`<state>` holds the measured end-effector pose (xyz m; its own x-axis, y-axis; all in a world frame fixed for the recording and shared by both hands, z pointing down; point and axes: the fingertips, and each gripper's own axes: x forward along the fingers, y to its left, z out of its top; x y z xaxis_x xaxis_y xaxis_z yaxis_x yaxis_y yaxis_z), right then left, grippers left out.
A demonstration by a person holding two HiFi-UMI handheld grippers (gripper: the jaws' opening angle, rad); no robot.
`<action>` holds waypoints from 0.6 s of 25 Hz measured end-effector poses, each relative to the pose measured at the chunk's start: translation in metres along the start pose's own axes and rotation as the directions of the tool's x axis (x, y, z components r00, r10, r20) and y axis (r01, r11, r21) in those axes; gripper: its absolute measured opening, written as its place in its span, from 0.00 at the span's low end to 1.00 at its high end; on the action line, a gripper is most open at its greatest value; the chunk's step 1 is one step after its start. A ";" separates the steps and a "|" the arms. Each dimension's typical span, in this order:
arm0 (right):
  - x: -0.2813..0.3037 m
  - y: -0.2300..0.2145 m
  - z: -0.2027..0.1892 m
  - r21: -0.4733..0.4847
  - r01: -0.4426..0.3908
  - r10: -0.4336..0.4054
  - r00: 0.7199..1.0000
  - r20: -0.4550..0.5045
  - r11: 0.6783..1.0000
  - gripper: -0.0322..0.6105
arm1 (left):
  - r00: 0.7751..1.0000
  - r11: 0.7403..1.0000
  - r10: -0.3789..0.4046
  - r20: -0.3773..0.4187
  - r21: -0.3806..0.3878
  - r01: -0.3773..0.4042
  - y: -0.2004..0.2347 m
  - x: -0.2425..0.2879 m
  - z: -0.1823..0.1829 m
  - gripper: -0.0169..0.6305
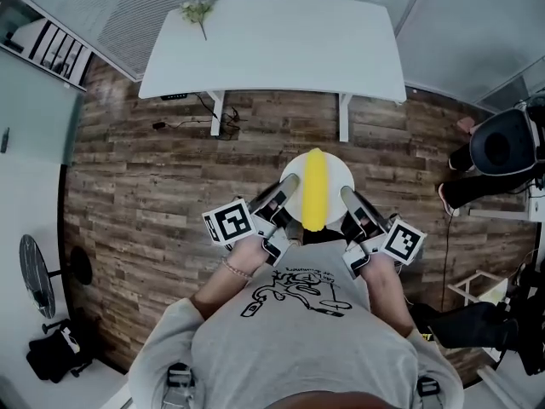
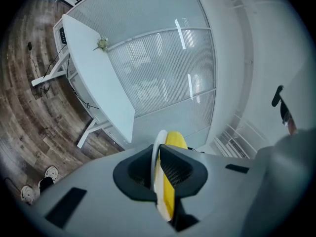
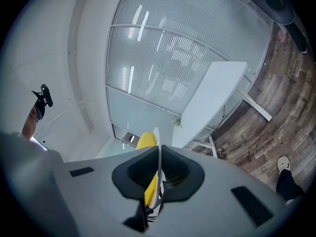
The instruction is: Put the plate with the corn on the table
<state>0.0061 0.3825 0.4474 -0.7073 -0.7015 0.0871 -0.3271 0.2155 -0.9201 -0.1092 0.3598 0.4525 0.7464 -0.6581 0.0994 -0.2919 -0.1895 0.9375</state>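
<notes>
A white plate (image 1: 335, 170) carrying a yellow corn cob (image 1: 316, 189) is held in front of the person's chest, above the wooden floor. My left gripper (image 1: 287, 191) is shut on the plate's left rim, my right gripper (image 1: 349, 199) shut on its right rim. In the left gripper view the plate's edge (image 2: 157, 157) and the corn (image 2: 171, 191) sit clamped between the dark jaws. The right gripper view shows the plate rim (image 3: 158, 154) and the corn (image 3: 145, 143) pinched the same way. The white table (image 1: 272, 45) stands ahead, some distance beyond the plate.
A small green sprig (image 1: 197, 12) lies on the table's far left part. Cables (image 1: 183, 118) trail on the floor under the table. A black round seat (image 1: 502, 147) and a person's legs are at the right. A fan (image 1: 38, 273) stands at the left.
</notes>
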 end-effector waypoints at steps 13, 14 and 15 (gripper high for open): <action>0.046 -0.039 0.137 -0.012 -0.007 0.008 1.000 0.006 1.000 0.08 | 1.000 1.000 0.010 -0.011 0.006 -0.010 -0.002 0.139 0.062 0.08; 0.047 -0.040 0.142 -0.018 -0.007 0.008 1.000 0.005 1.000 0.08 | 1.000 1.000 0.002 -0.009 0.009 -0.002 -0.004 0.144 0.064 0.08; 0.048 -0.042 0.148 -0.024 -0.008 0.008 1.000 0.003 1.000 0.08 | 1.000 1.000 -0.006 -0.008 0.011 0.006 -0.006 0.150 0.066 0.08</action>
<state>0.0787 0.2396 0.4334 -0.7082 -0.7017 0.0786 -0.3366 0.2377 -0.9112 -0.0351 0.2141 0.4401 0.7528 -0.6512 0.0964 -0.2941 -0.2017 0.9343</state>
